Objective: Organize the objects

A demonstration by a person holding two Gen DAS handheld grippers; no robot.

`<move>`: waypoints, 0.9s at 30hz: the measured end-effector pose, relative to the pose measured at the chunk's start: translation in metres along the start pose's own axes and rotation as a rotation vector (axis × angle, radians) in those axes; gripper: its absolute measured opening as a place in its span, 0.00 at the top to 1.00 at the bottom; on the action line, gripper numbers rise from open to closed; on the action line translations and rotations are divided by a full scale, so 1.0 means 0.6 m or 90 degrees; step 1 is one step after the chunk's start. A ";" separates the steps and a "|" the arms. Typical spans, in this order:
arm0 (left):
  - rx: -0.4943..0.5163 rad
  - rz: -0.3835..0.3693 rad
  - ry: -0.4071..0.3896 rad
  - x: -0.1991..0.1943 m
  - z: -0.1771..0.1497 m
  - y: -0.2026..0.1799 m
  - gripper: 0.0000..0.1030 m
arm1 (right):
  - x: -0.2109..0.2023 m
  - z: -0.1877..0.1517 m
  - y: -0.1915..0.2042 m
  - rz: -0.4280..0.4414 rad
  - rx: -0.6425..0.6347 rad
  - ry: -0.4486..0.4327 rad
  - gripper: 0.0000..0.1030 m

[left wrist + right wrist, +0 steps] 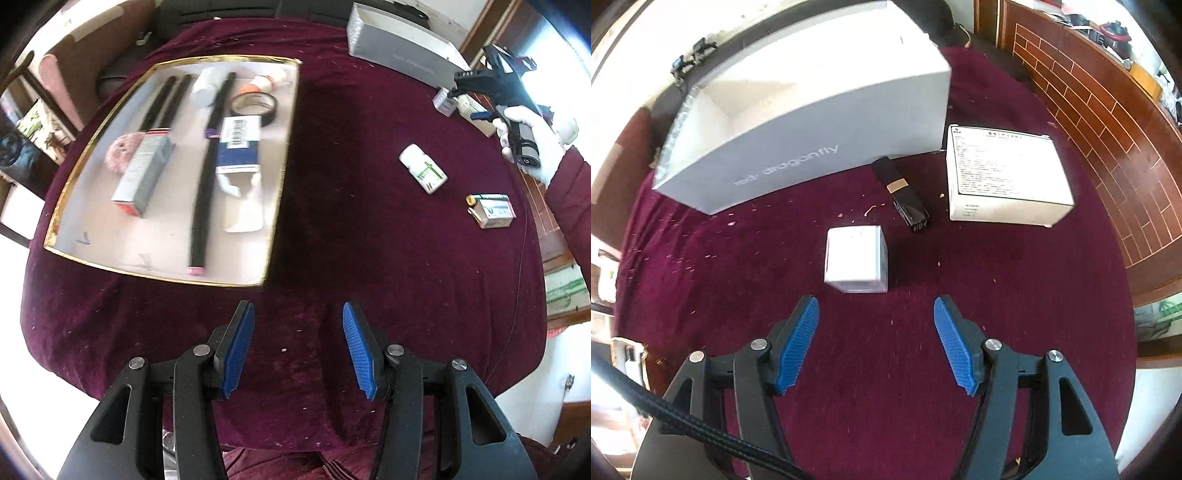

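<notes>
A gold-rimmed white tray point(66, 184) lies on the maroon cloth at the upper left of the left wrist view. It holds black pens point(208, 162), a tape roll point(253, 105), a grey carton point(146, 173), a blue-and-white box point(238, 142) and a pink puff point(122, 149). My left gripper point(298, 349) hovers open and empty over bare cloth below the tray. A white pill bottle point(423, 168) and a small carton point(493, 210) lie to the right. My right gripper point(876, 345) is open and empty, just short of a small white box point(857, 258). A black comb-like thing point(901, 194) lies beyond.
A large grey open box point(812, 122) stands at the back and a white labelled box point(1004, 177) at the right. A gloved hand point(532, 147) with a maroon sleeve holds the right gripper's handle at the table's right edge. Wooden panelling runs along the right side.
</notes>
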State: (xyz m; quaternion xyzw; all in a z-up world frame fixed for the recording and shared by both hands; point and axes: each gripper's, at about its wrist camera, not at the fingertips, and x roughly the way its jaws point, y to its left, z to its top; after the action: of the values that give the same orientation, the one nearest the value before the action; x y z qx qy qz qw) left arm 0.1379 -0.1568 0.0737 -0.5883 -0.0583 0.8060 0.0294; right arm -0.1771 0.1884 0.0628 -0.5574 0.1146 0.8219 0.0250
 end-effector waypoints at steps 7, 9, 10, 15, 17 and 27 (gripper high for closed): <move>-0.036 0.032 -0.037 -0.040 -0.005 0.019 0.57 | 0.041 0.012 0.032 -0.084 -0.047 0.016 0.39; -0.044 0.034 -0.046 -0.050 -0.010 0.024 0.57 | 0.047 0.010 0.042 -0.092 -0.070 0.024 0.50; -0.049 0.043 -0.048 -0.054 -0.012 0.029 0.57 | 0.050 0.009 0.048 -0.095 -0.081 0.027 0.60; -0.088 0.055 -0.056 -0.070 -0.019 0.053 0.57 | 0.052 -0.004 0.068 -0.105 -0.117 0.039 0.68; -0.098 0.059 -0.059 -0.075 -0.023 0.060 0.57 | 0.049 -0.009 0.068 -0.100 -0.119 0.043 0.68; -0.123 0.043 -0.061 -0.077 -0.019 0.078 0.57 | 0.010 -0.093 0.047 -0.021 -0.154 0.110 0.69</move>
State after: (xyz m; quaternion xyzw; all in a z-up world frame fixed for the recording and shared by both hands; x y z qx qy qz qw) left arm 0.1641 -0.2079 0.1078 -0.5507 -0.1174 0.8244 -0.0574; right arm -0.1336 0.1485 0.0421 -0.6268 0.0077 0.7782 -0.0387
